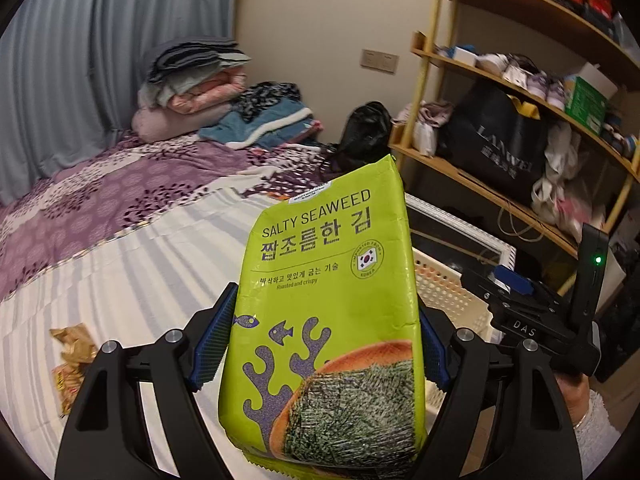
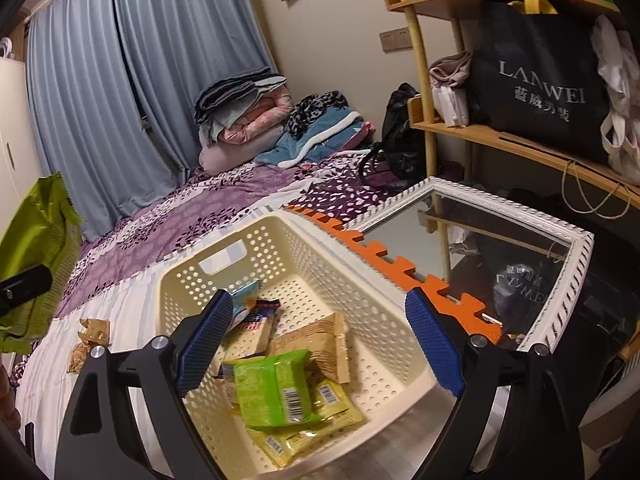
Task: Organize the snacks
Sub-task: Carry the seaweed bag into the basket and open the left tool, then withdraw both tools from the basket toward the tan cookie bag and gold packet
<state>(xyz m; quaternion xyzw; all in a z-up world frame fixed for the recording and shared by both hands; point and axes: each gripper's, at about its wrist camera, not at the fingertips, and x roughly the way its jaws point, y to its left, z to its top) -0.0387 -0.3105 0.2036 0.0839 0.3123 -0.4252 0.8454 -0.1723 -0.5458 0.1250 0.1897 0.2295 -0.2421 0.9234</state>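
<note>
My left gripper is shut on a large green "Salty Seaweed" bag and holds it upright above the bed; the bag also shows at the left edge of the right wrist view. A cream perforated basket sits on the bed and holds several snack packets, with a green packet on top. My right gripper is open and empty, hovering over the basket. The basket's edge shows behind the bag in the left wrist view. Small gold-wrapped snacks lie on the bed left of the basket and show in the left wrist view too.
A white-framed mirror and an orange foam mat lie right of the basket. A wooden shelf unit with a black bag stands at right. Folded blankets are piled at the bed's far end by the blue curtains.
</note>
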